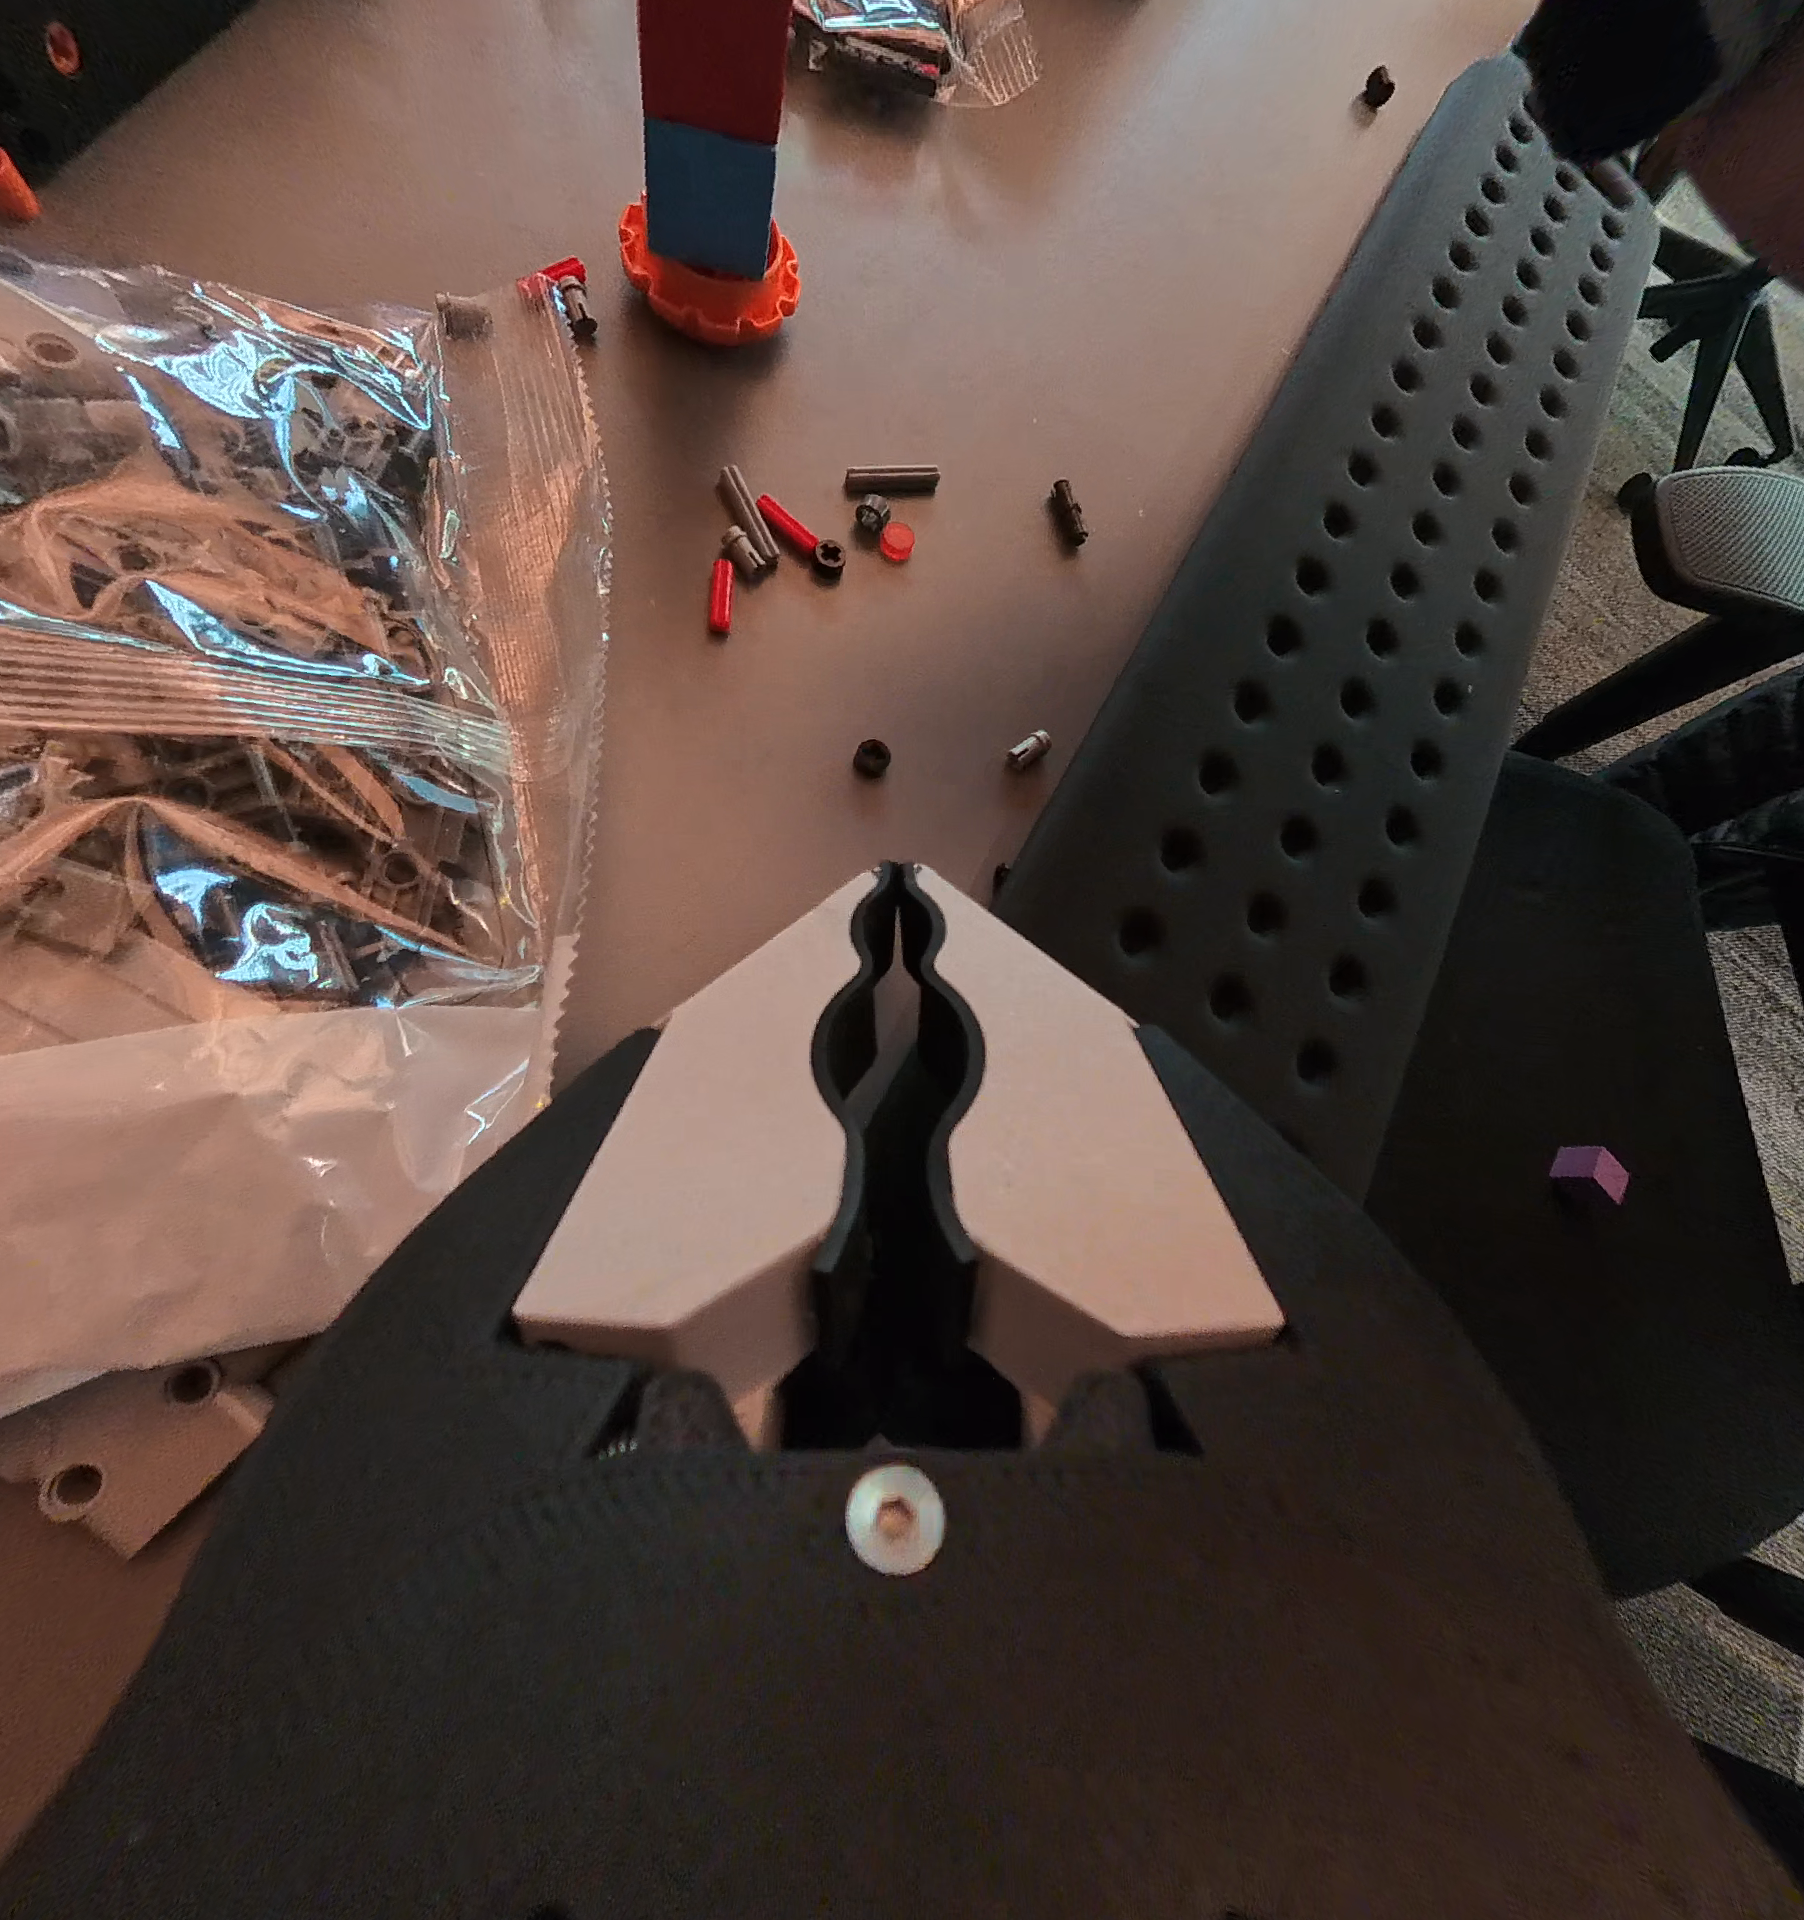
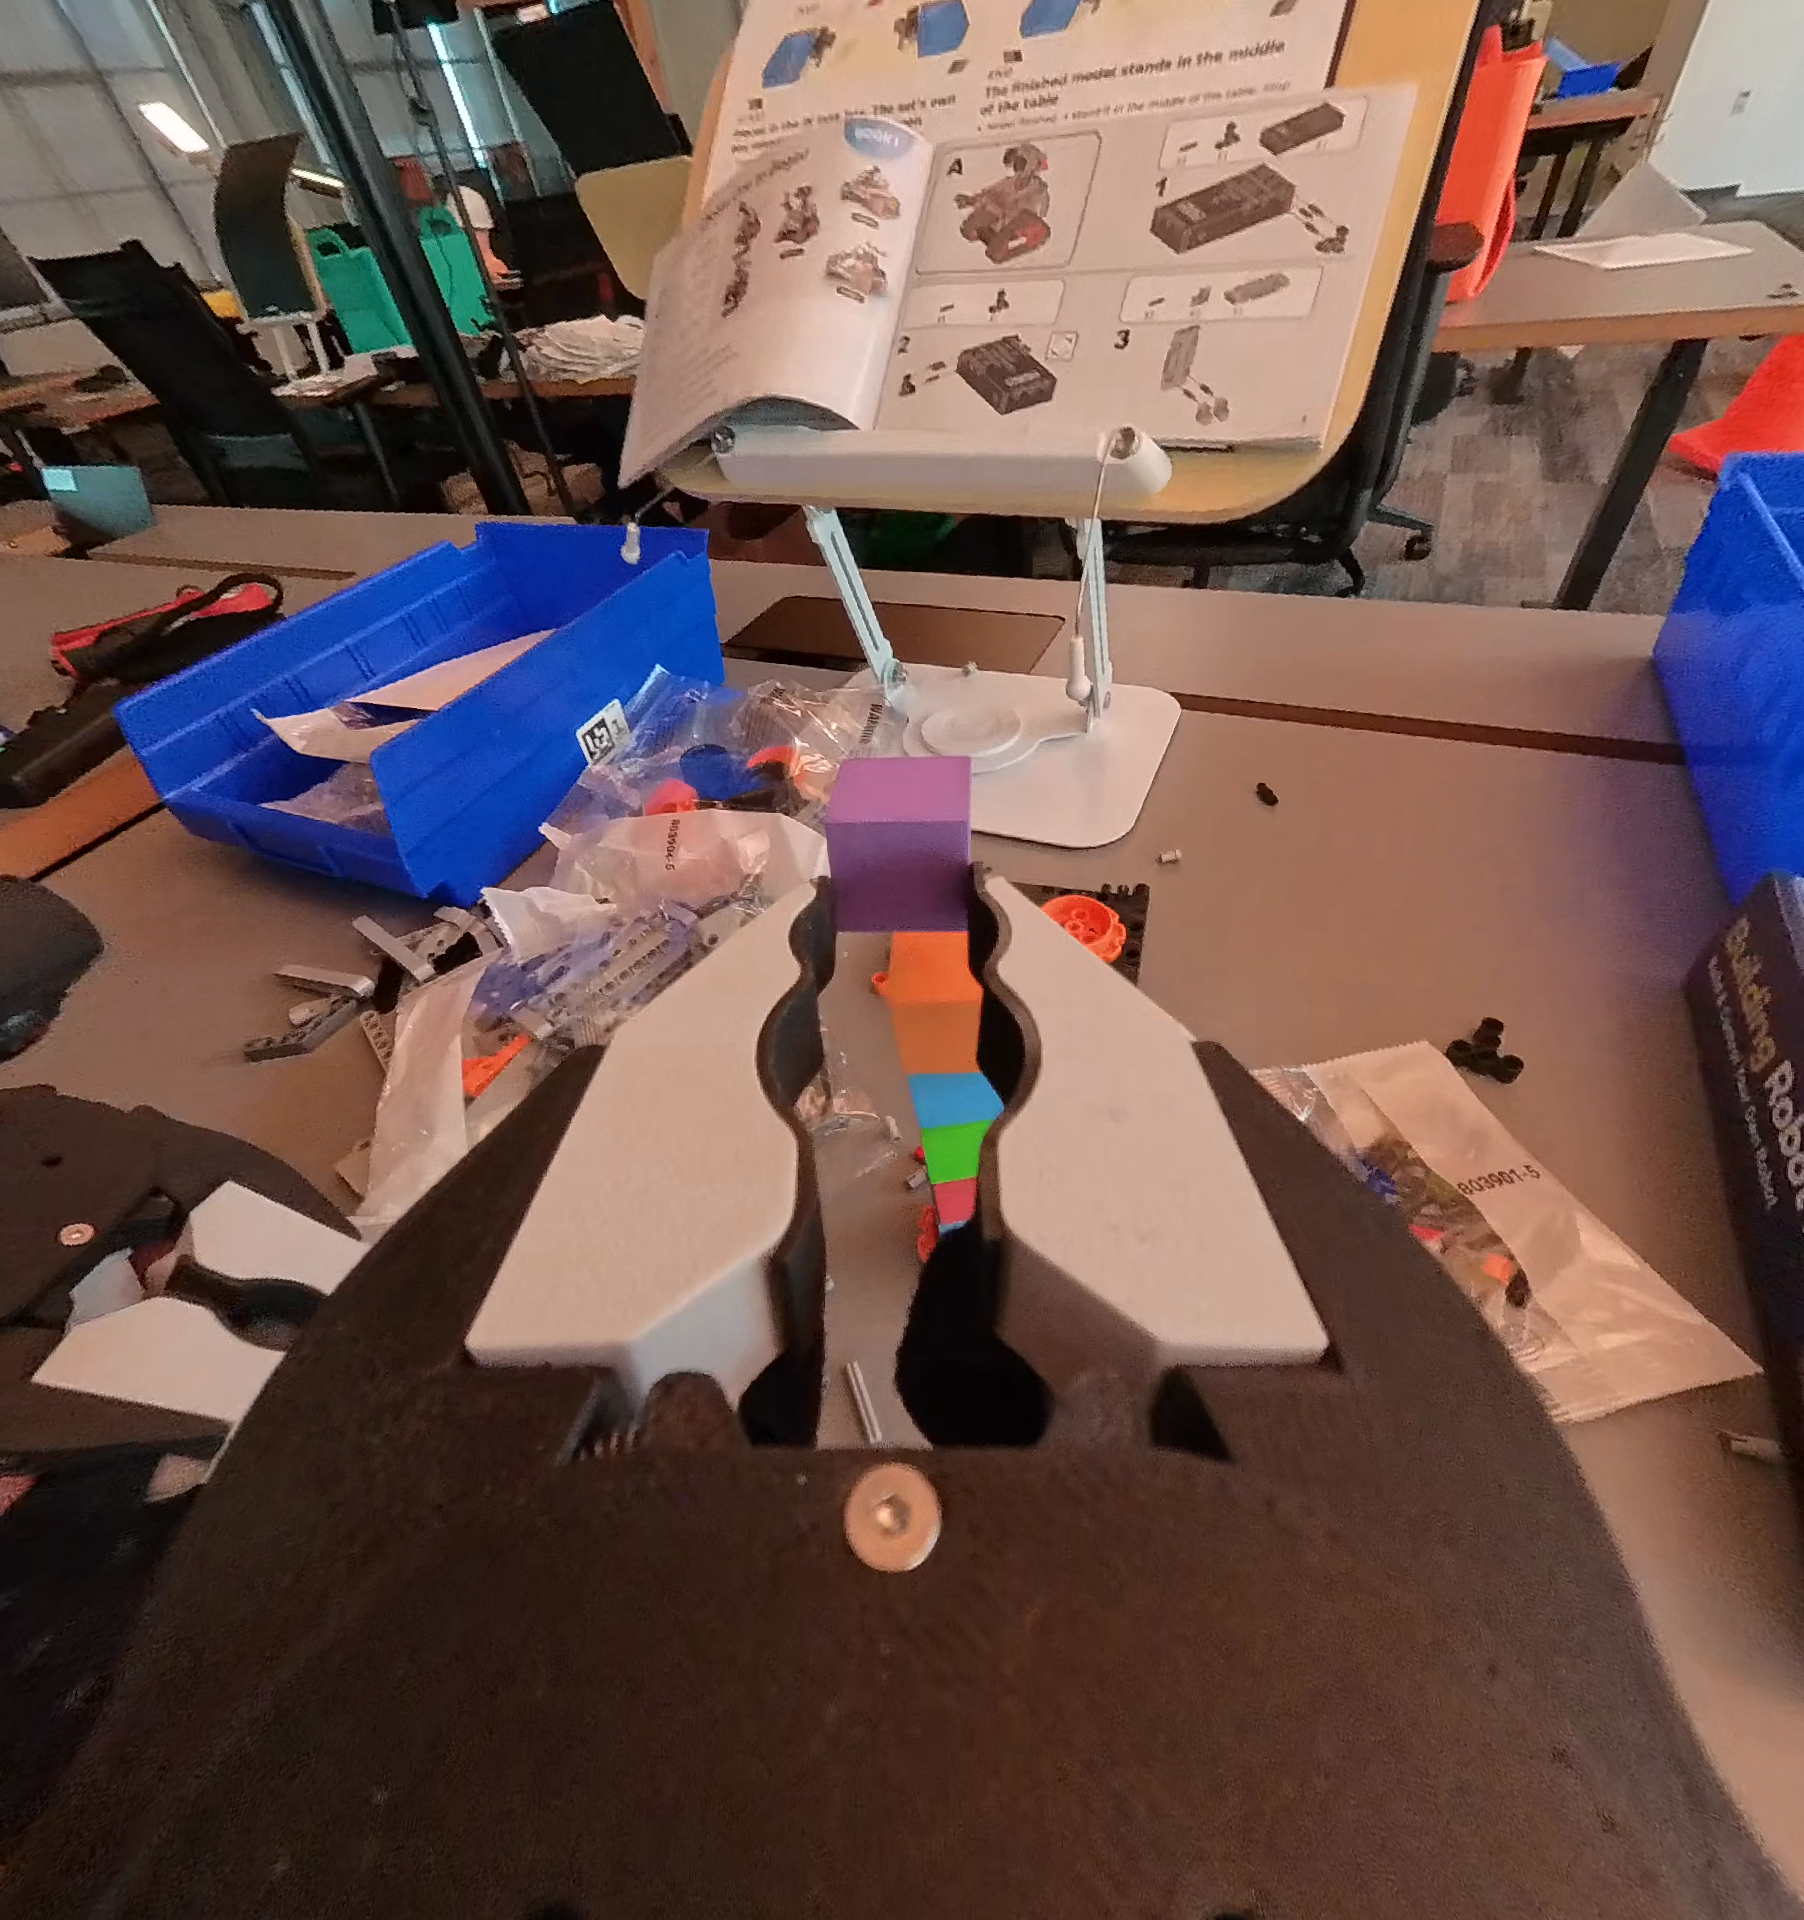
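My right gripper (image 2: 903, 883) is shut on a purple cube (image 2: 898, 821), gripped between its fingertips. Right under the cube a tower of coloured blocks (image 2: 939, 1039) runs down to the table: orange, blue, green, pink. I cannot tell whether the cube touches it. In the left wrist view the tower (image 1: 711, 187) stands on an orange gear wheel (image 1: 711, 296). My left gripper (image 1: 893, 878) is shut and empty, low over the table, nearest a scatter of small pins (image 1: 804, 530). It also shows at the lower left of the right wrist view (image 2: 150, 1299).
A clear bag of parts (image 1: 233, 623) lies left of my left gripper, with a black perforated chair back (image 1: 1345, 675) to the right. A second purple cube (image 1: 1589, 1174) lies on the seat. Beyond the tower are blue bins (image 2: 441, 707), more bags (image 2: 669, 831), a booklet stand (image 2: 1033, 260) and a dark box (image 2: 1781, 1143). Across from one pair of fingers to the other is roughly 20 centimeters. From either gripper's tips it is about 15 centimeters to the orange gear wheel (image 1: 711, 296).
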A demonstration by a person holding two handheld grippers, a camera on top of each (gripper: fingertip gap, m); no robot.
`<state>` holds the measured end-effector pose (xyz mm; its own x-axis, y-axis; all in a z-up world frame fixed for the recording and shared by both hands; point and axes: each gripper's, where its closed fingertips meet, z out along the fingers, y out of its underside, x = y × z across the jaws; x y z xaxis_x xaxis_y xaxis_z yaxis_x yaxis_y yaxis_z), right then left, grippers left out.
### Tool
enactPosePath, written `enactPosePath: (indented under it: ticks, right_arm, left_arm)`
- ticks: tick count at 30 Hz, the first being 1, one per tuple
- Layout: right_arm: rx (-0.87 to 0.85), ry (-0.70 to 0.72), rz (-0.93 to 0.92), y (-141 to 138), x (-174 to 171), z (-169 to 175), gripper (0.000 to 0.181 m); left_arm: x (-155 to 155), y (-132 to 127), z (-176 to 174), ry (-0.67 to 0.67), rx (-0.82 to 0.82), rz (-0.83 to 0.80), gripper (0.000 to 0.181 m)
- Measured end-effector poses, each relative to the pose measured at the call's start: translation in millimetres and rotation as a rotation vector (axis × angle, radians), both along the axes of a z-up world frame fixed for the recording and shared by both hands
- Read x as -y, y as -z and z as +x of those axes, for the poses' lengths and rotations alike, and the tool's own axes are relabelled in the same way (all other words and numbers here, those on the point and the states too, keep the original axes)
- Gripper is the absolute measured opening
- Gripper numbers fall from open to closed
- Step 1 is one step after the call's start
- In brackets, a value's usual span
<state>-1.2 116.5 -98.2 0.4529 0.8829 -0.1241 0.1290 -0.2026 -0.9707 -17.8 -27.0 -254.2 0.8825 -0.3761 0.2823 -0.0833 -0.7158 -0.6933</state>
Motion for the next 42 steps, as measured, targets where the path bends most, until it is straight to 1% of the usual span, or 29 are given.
enactPosePath:
  ticks: [3,13,20,25,32,33,35,36,39,40,42]
  right_arm:
    - [0.001,0.018,-0.008,7,-4,1,0.024]
    - [0.028,0.014,-0.008,22,-7,-1,0.024]
    - [0.023,0.014,-0.010,24,-6,-1,0.024]
    - [0.014,0.014,-0.001,20,-7,0,0.024]
    - [0.035,-0.002,-0.001,24,-7,0,0.024]
    - [0.033,-0.003,-0.002,24,-7,1,0.025]
    - [0.027,0.000,-0.013,23,-6,2,0.038]
    - [0.019,0.004,-0.021,22,-6,3,0.043]
    - [-0.001,0.011,-0.022,10,1,17,0.045]
    - [0.000,0.018,-0.017,6,6,27,0.044]
    - [0.020,0.047,-0.020,2,21,58,0.042]
  left_arm:
    - [0,0,0,-0.003,0.006,0.001,0.000]
    - [0,-1,0,0.001,0.012,0.002,0.000]
    - [0,0,1,0.002,0.012,0.002,0.000]
    - [0,0,0,0.003,0.011,0.000,0.000]
    - [0,0,1,0.003,0.010,0.000,0.000]
    - [0,0,1,0.003,0.010,-0.001,0.000]
    - [0,0,0,0.002,0.011,-0.001,0.000]
    - [0,0,0,0.002,0.012,-0.001,0.000]
    - [0,-1,0,0.000,0.017,0.000,0.000]
    - [0,-1,0,-0.001,0.017,0.001,0.000]
    - [0,-1,0,0.000,0.017,0.001,0.000]
